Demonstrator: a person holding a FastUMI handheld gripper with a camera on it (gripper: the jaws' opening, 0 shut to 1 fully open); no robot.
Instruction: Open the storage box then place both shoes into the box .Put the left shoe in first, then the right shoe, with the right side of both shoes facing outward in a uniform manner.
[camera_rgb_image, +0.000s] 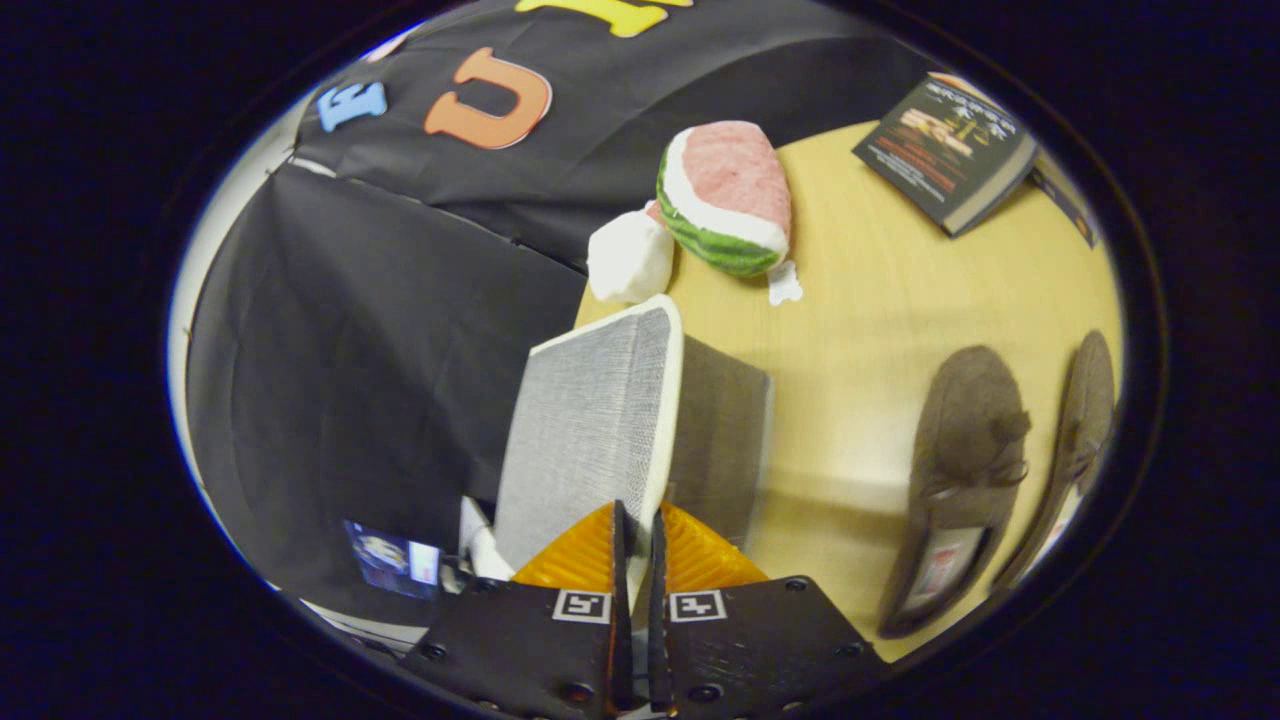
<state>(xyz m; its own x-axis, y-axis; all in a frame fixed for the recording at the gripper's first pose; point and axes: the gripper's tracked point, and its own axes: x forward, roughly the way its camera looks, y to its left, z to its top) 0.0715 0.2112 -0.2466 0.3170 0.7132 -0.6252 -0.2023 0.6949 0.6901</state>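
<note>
Two shoes (965, 480) beside box lid (600, 420), hand-held gripper (635, 525) pinching lid

storage box (715, 440): grey fabric, white-rimmed lid (600, 420) raised upright just ahead of the fingers | two brown slippers (965, 470) (1075, 440): side by side on the table, beside the box, well apart from it

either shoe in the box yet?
No. Both shoes lie on the table; the gripper pinches the box lid.
</note>
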